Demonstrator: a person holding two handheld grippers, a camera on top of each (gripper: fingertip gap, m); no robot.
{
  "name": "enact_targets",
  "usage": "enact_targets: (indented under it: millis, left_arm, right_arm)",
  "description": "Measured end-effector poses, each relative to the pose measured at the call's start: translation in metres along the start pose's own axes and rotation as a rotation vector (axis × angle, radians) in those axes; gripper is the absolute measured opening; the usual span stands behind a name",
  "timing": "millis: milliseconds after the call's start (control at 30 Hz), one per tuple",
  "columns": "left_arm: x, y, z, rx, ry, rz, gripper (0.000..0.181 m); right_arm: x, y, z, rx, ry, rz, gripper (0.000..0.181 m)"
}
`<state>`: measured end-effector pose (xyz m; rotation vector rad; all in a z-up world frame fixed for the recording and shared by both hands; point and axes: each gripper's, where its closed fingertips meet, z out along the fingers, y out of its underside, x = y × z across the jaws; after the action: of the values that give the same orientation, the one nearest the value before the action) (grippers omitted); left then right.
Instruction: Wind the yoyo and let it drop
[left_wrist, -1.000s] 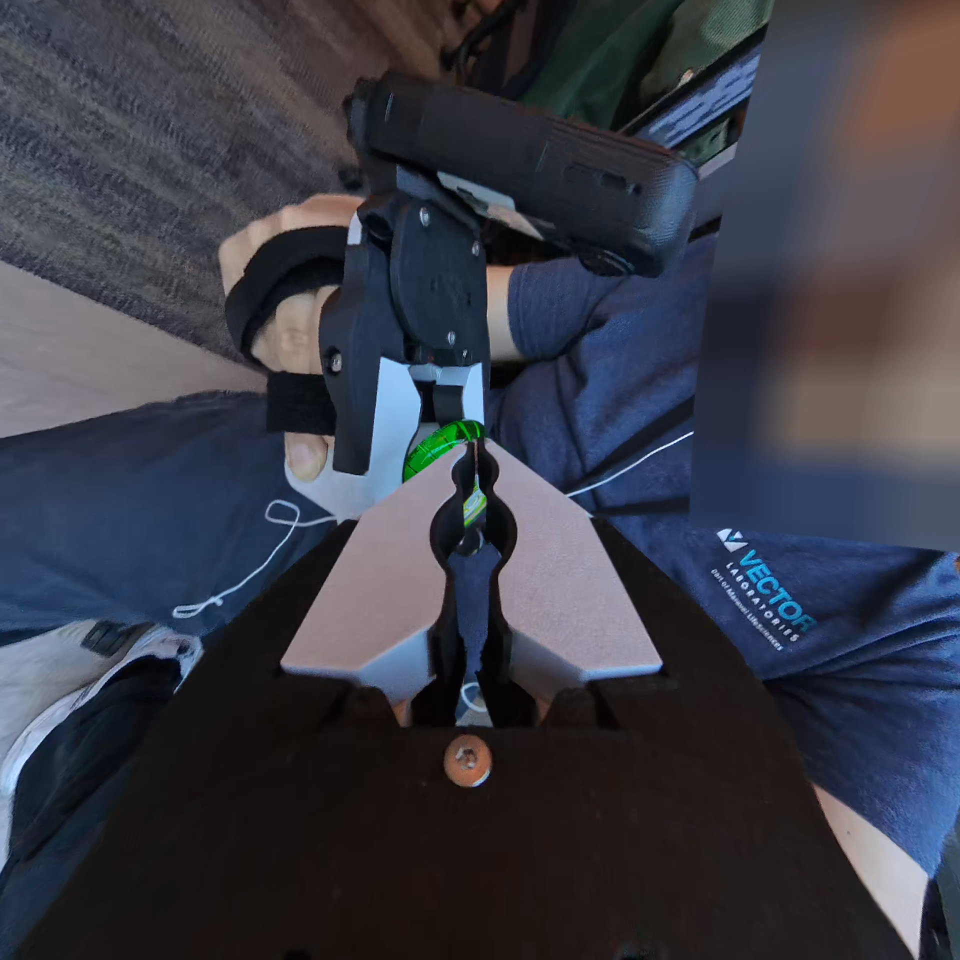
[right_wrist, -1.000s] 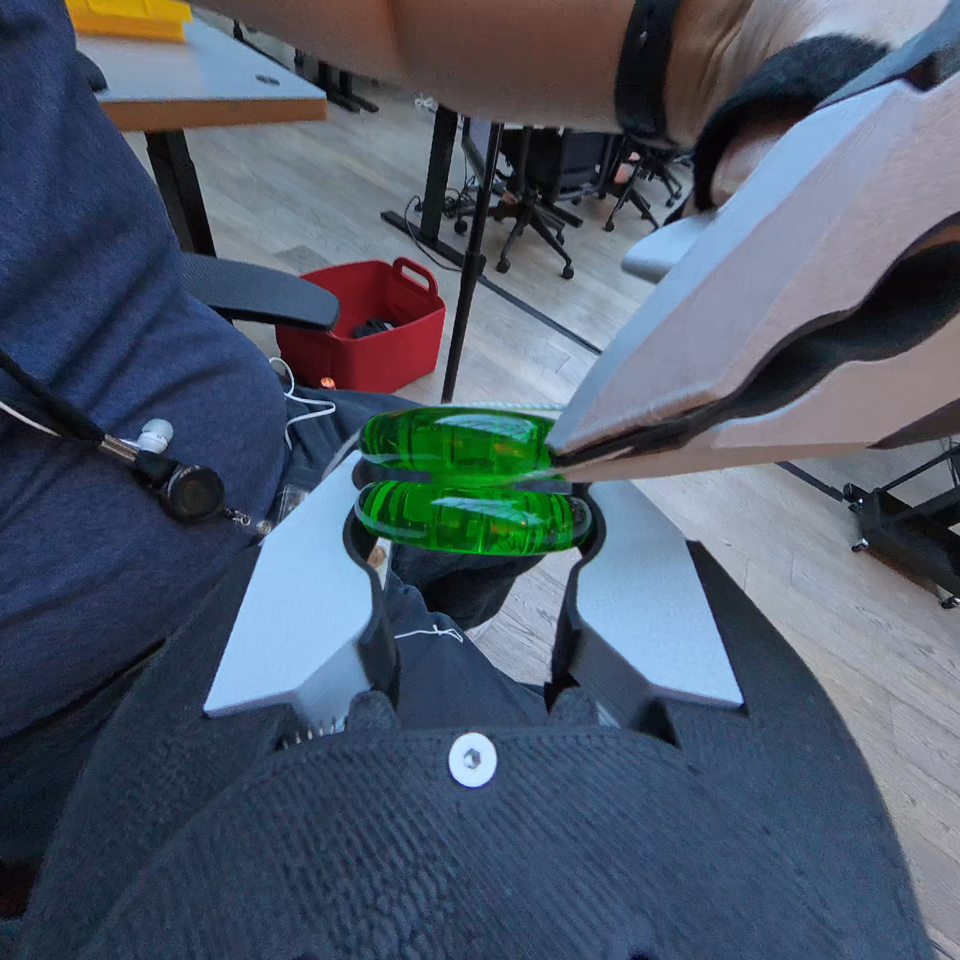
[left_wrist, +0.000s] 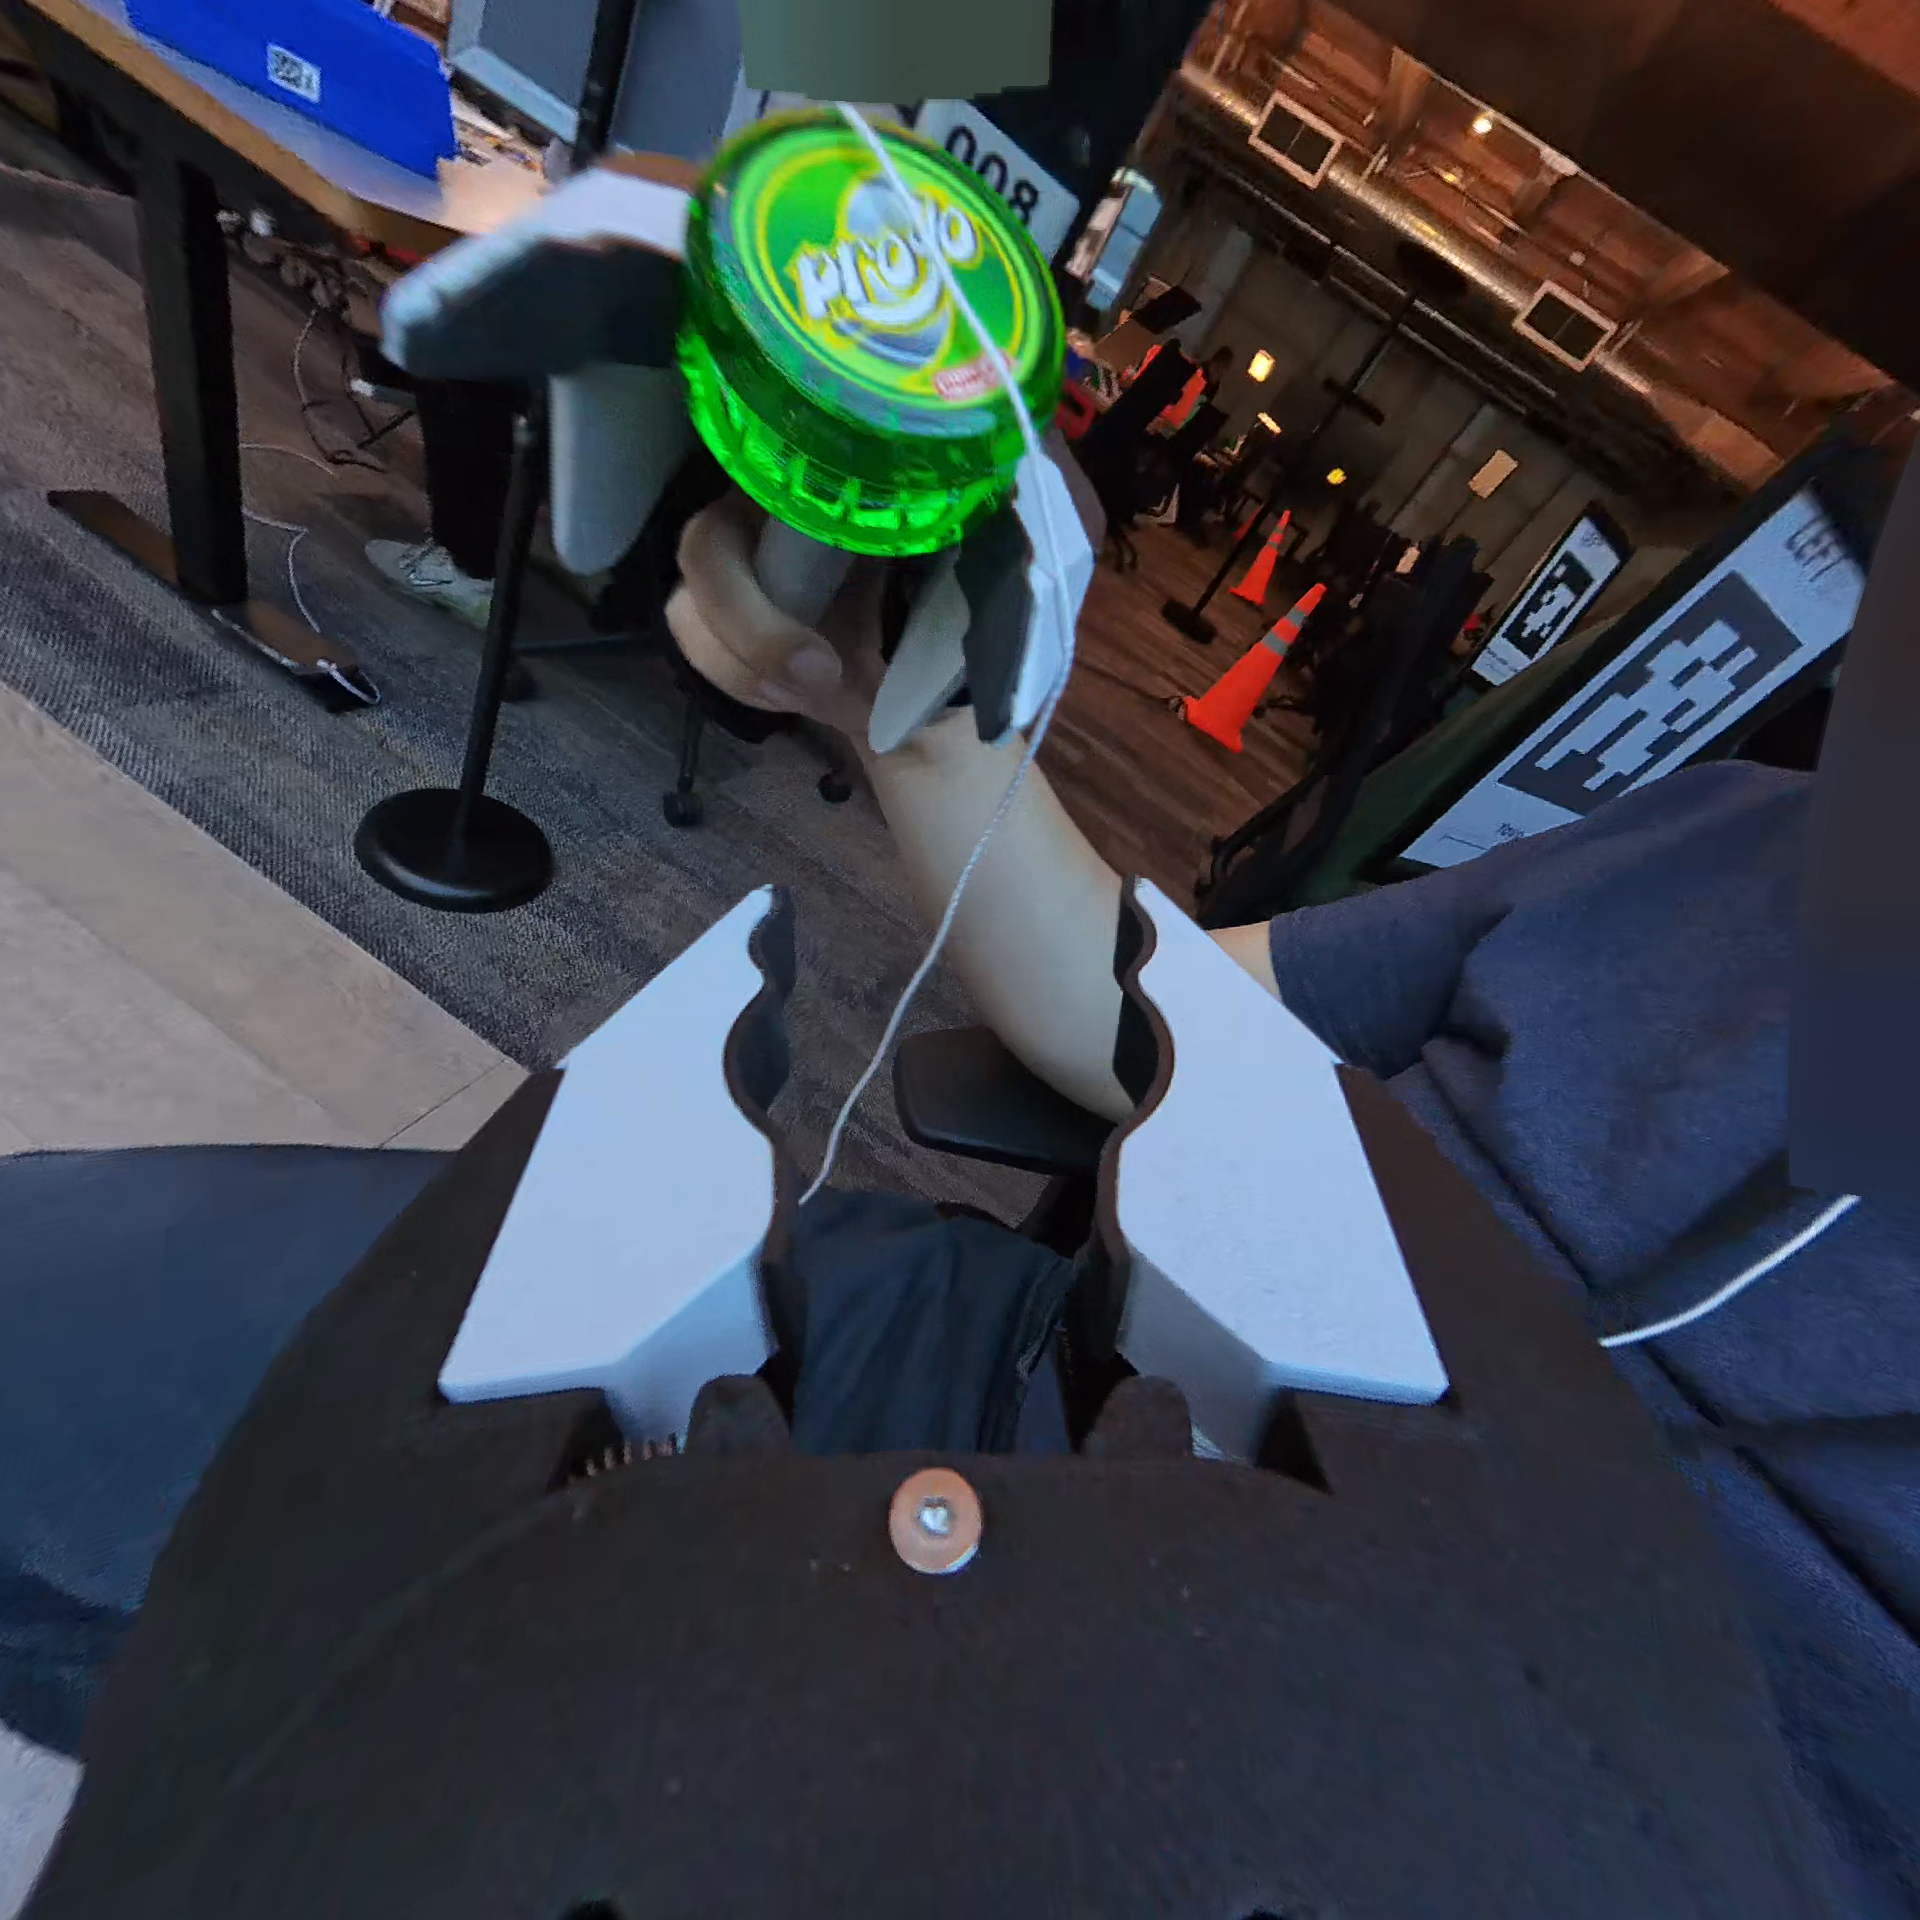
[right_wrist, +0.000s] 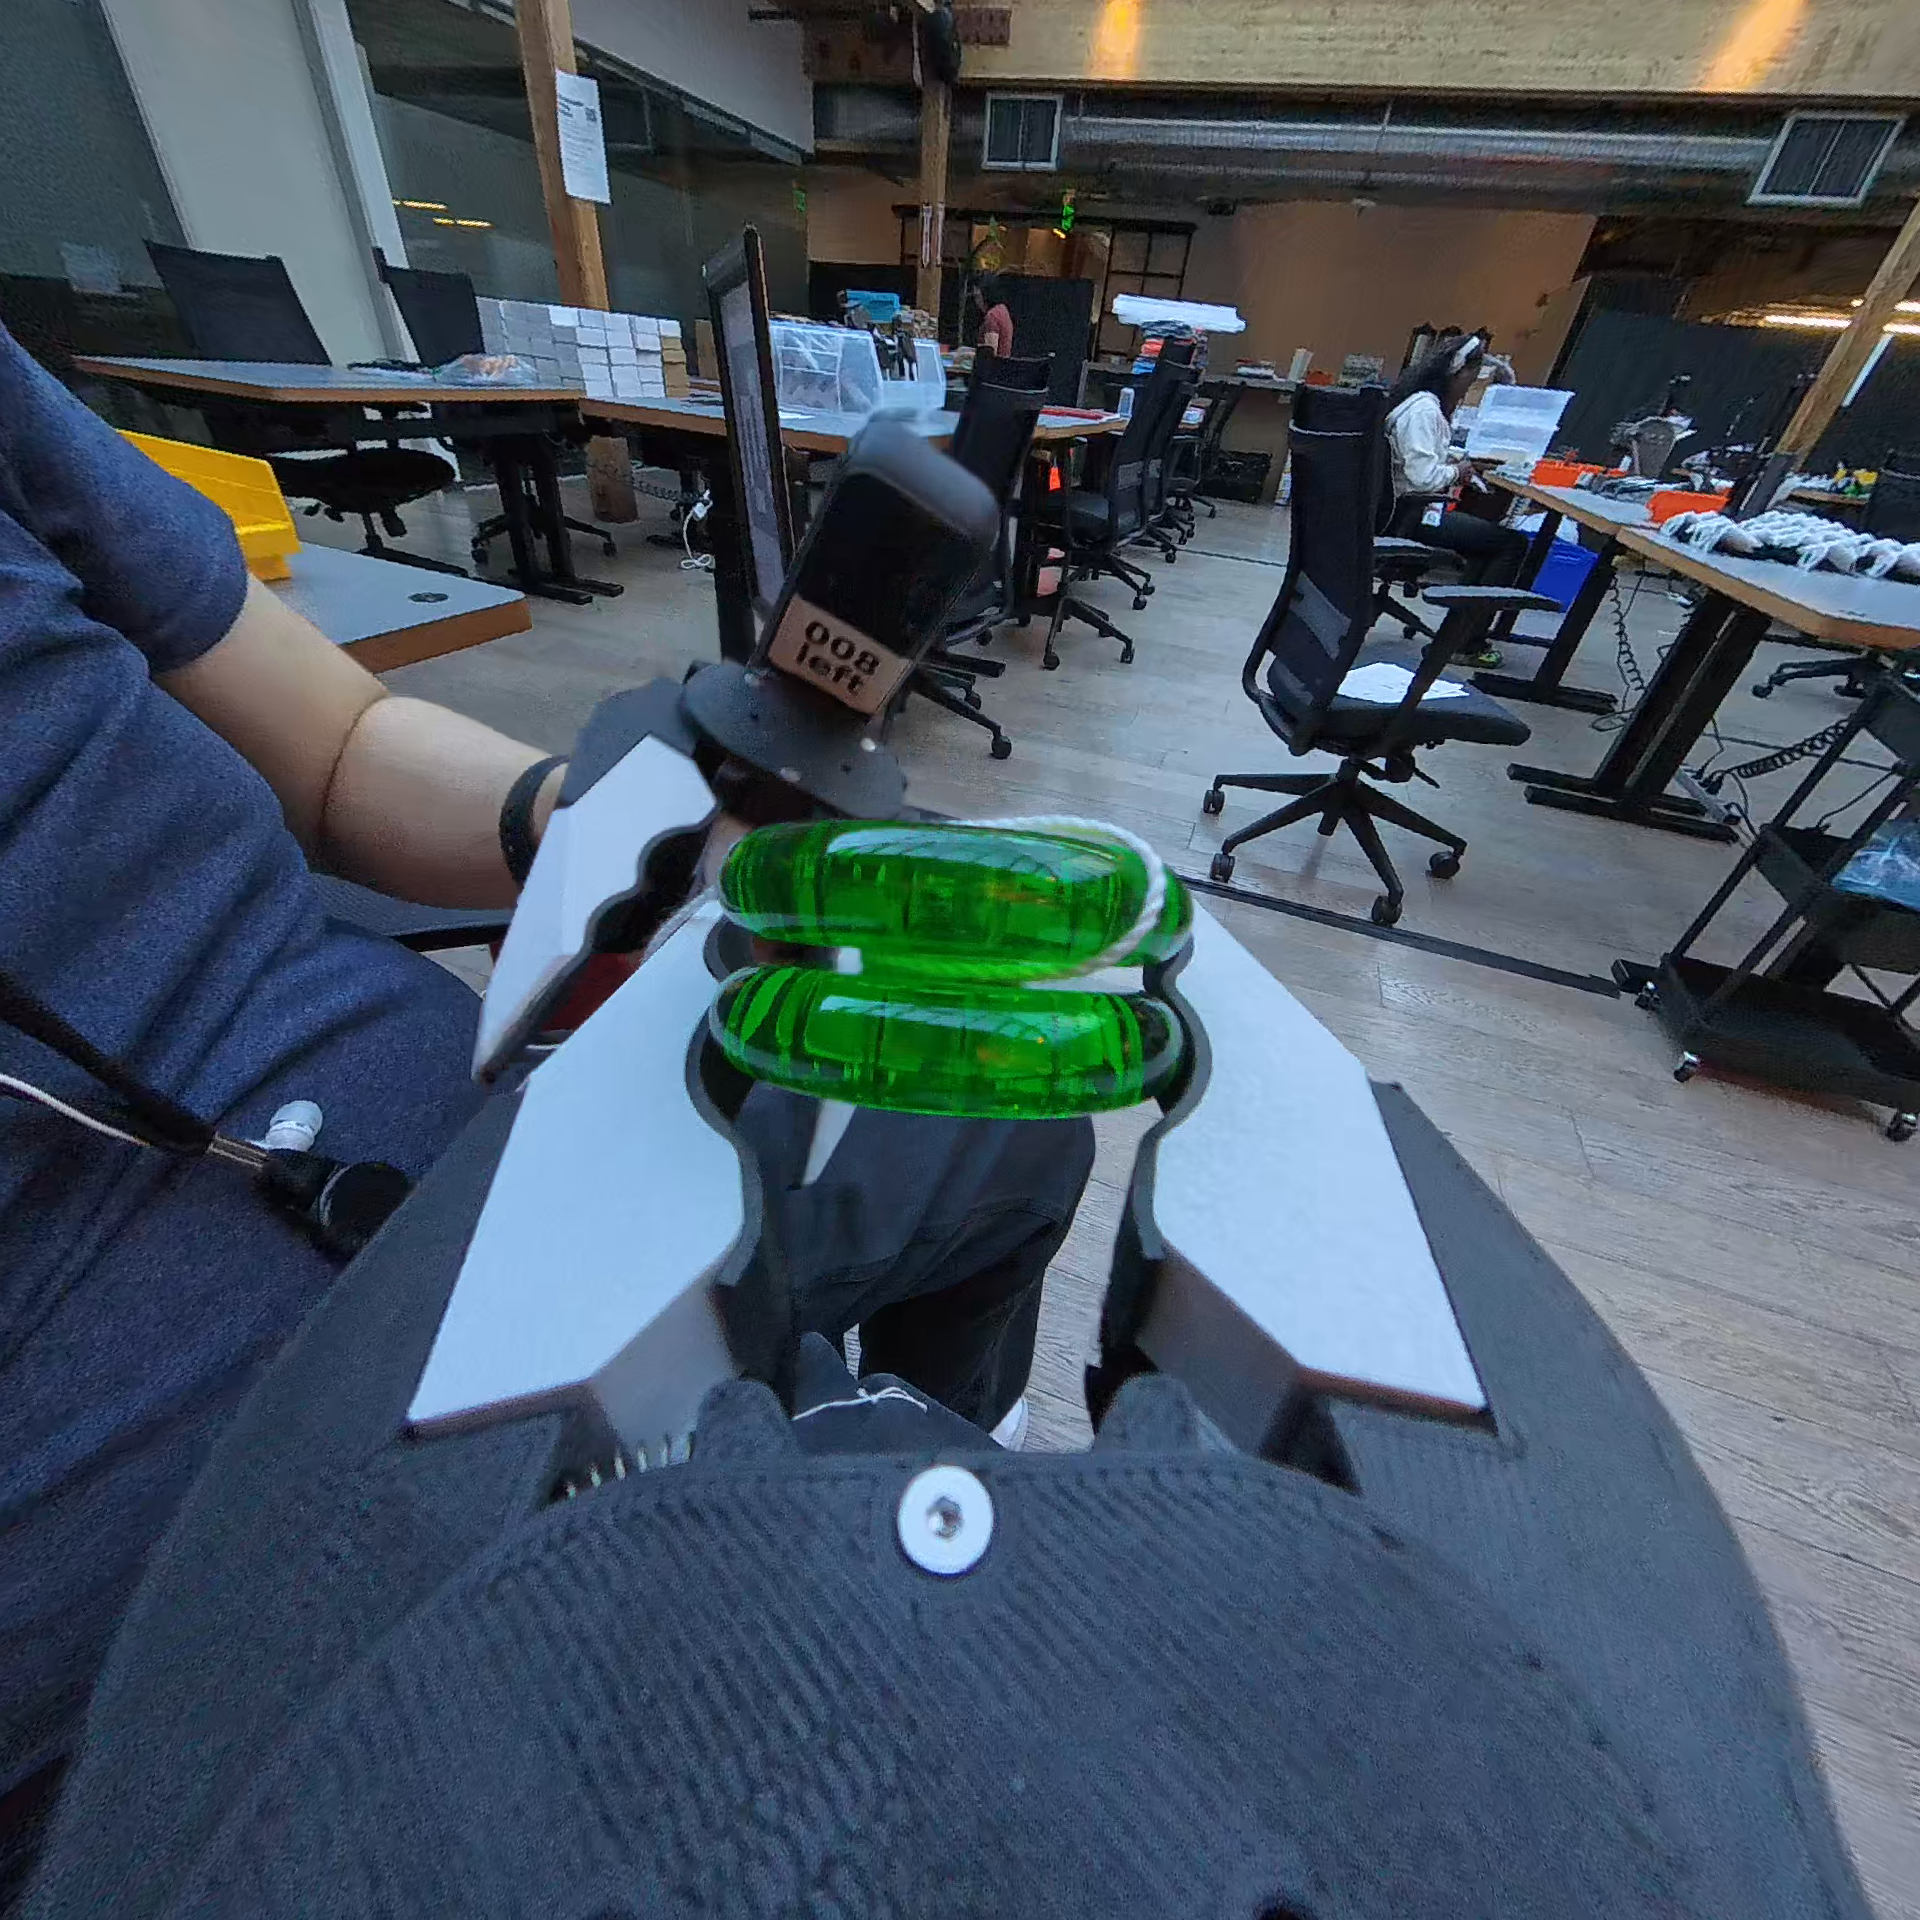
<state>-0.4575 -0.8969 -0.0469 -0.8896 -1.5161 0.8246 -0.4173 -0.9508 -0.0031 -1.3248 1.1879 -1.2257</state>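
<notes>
Right now the green yoyo (right_wrist: 951, 966) sits gripped between the two fingertips of the right gripper (right_wrist: 951, 1023), its two see-through halves stacked one above the other with the groove running sideways, and each grey finger pressing on one edge of it. A white string (right_wrist: 1127, 883) loops over the top half at the right side and slips into the groove. Seen from the left wrist view, the same yoyo (left_wrist: 868, 332) shows its printed face, held up in front of the room, and the string (left_wrist: 977, 831) falls from it in a slack curve — down past the person's forearm (left_wrist: 997, 883) and into the gap between the left gripper's fingers. The left gripper (left_wrist: 951, 914) has its jaws spread wide with nothing between them but that loose string, which touches neither finger as far as I can tell. In the right wrist view the left gripper (right_wrist: 613, 904) sits just beside the yoyo, on its left, with the fingers apart. Behind is an office floor with black chairs (right_wrist: 1351, 665), long surfaces (right_wrist: 1787, 592) and a yellow bin (right_wrist: 223, 488) — and orange cones (left_wrist: 1252, 665) stand farther off in the left wrist view.
</notes>
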Motion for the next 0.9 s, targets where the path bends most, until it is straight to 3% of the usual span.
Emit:
enact_targets:
  millis: [100,133,167,300,533,633,767,900]
  left_arm:
    - [0.005,0.015,0.022,-0.021,0.062,-0.003,0.044]
    - [0.001,0.022,0.025,-0.059,0.032,0.008,0.029]
    - [-0.004,0.026,0.026,-0.086,-0.011,0.04,0.0]
    - [0.003,0.004,0.008,-0.092,-0.077,0.181,0.0]
    - [-0.015,-0.063,-0.033,-0.067,-0.219,0.242,0.0]
    - [-0.018,-0.053,-0.039,-0.108,-0.2,0.196,0.0]
    - [-0.006,-0.014,-0.036,-0.194,-0.127,0.151,0.0]
    - [0.007,0.013,-0.033,-0.295,-0.147,0.209,0.0]
  right_arm:
    - [0.006,0.003,-0.003,-0.015,0.03,0.005,0.076]
    - [0.009,0.005,-0.005,-0.019,0.044,0.006,0.076]
    - [0.012,0.007,-0.008,-0.024,0.056,0.008,0.076]
    - [0.019,0.024,-0.017,-0.049,0.046,0.016,0.076]
    - [-0.024,0.022,-0.013,0.024,-0.232,-0.023,0.076]
    - [-0.018,0.01,-0.017,0.083,-0.199,-0.011,0.076]
    - [0.009,0.001,-0.035,0.164,-0.083,0.054,0.075]
    - [0.025,0.008,-0.04,0.154,-0.036,0.11,0.078]
